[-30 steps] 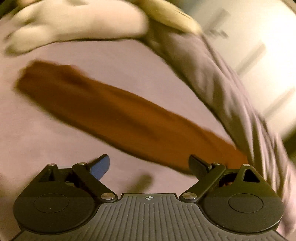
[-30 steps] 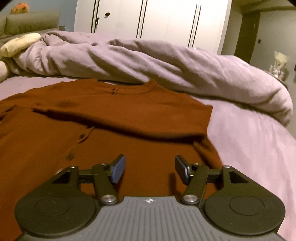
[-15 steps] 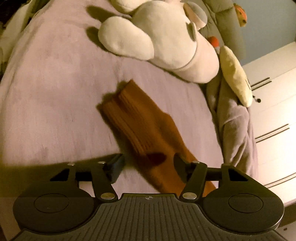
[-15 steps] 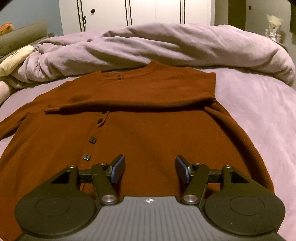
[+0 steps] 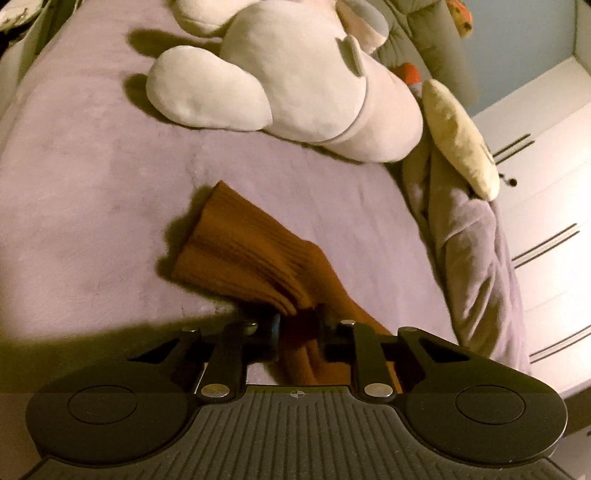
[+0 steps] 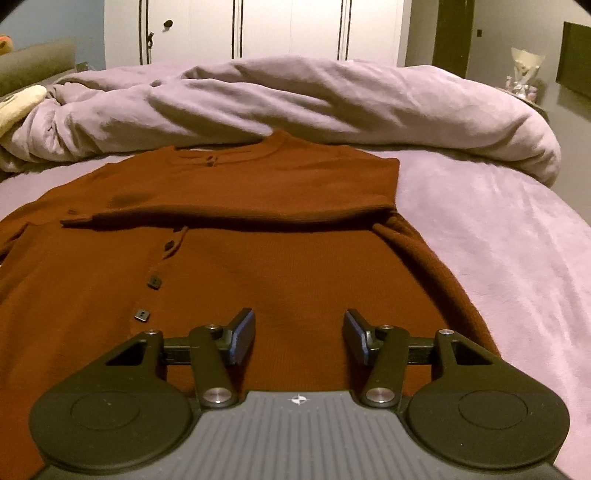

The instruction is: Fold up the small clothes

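A rust-brown buttoned cardigan lies flat on the purple bed, with one sleeve folded across its chest. My right gripper is open and empty, just above the cardigan's lower part. In the left wrist view the other sleeve stretches over the bed, ribbed cuff at its far end. My left gripper is shut on this sleeve just behind the cuff, and the cloth bunches between the fingers.
A big pale plush toy lies at the head of the bed, with a yellow plush beside it. A rolled purple duvet lies behind the cardigan. White wardrobe doors stand behind the bed.
My left gripper has moved along the sleeve to near the cuff and closed on it. The right gripper has drawn back a little and stays open.
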Action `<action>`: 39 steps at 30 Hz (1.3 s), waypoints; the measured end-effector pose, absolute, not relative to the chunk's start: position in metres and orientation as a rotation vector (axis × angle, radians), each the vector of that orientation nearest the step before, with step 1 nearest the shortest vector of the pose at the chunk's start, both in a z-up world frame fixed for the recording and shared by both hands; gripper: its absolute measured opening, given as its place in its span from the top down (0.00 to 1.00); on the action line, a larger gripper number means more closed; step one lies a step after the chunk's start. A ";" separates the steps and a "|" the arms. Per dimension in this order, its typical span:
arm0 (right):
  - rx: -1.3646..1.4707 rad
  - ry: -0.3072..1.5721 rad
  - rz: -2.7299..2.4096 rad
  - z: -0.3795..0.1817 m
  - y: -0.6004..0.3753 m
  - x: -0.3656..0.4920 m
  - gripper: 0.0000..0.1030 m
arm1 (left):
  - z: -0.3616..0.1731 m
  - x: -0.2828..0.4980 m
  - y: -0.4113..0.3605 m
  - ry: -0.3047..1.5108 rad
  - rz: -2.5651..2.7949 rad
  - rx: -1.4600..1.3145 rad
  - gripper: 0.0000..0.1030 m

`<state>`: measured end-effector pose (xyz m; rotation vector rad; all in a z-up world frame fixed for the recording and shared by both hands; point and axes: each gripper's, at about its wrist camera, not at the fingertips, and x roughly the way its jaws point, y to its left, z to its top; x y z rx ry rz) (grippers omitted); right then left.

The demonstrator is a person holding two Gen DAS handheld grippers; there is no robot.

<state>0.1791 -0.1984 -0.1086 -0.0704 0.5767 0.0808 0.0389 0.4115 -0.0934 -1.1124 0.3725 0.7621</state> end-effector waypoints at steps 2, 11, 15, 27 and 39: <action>-0.085 0.575 0.076 -0.109 -0.197 0.179 0.50 | -0.091 0.043 0.413 0.382 0.760 -1.104 0.86; -0.139 0.553 0.034 -0.107 -0.197 0.176 0.50 | -0.035 0.064 0.380 0.351 0.654 -0.882 0.87; -0.137 0.547 0.016 -0.105 -0.202 0.175 0.50 | -0.014 0.080 0.358 0.345 0.568 -0.817 0.87; -0.134 0.531 -0.002 -0.104 -0.213 0.173 0.49 | 0.025 0.145 0.259 0.406 0.309 -0.579 0.87; -0.223 0.514 -0.144 -0.111 -0.218 0.179 0.49 | 0.002 0.239 0.081 0.558 -0.020 -0.284 0.86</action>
